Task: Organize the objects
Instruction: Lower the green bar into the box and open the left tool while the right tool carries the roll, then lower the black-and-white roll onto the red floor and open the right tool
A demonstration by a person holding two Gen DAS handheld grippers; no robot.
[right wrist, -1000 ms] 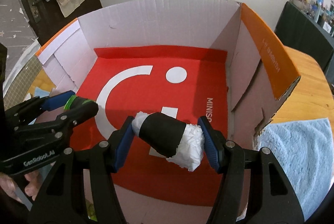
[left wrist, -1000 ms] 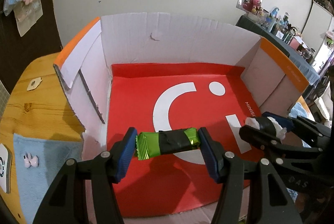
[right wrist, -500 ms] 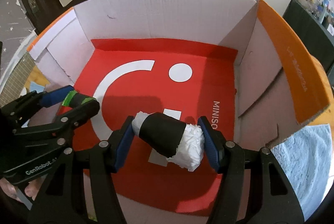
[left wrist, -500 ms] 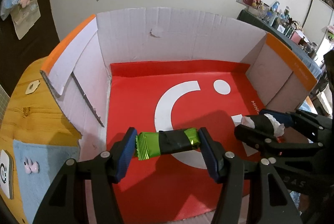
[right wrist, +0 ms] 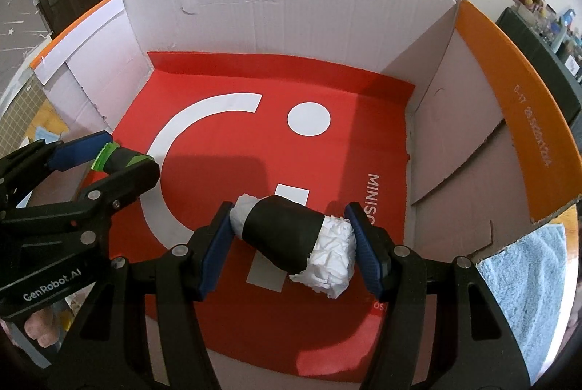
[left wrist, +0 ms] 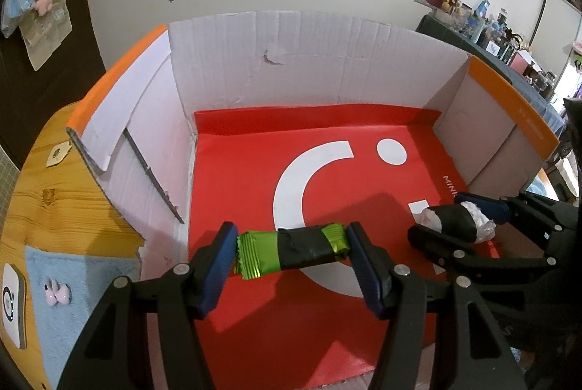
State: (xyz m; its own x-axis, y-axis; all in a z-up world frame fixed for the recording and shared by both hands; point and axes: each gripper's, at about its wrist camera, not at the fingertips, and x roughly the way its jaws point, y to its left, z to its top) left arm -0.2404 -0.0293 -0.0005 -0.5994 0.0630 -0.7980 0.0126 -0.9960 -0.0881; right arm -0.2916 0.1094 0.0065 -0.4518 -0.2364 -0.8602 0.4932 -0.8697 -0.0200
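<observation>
— Where are the things you're sorting?

— The green foil packet (left wrist: 291,253), banded in black tape, is clamped end to end in my left gripper (left wrist: 291,262). The white paper wad (right wrist: 296,241) with its black wrap is pinched the same way in my right gripper (right wrist: 291,244). Both hang over the red liner of the cardboard box (left wrist: 309,62), not touching it.

— What has changed?

— Over the last second the box walls have slid outward in both views and the red floor fills more of them, so I judge both loads have come lower into the box. Neither grip has loosened, so release looks like the next step.

— Anything unclear?

— The box's near wall is cut off below my fingers, and the gap under each item is hard to judge.
</observation>
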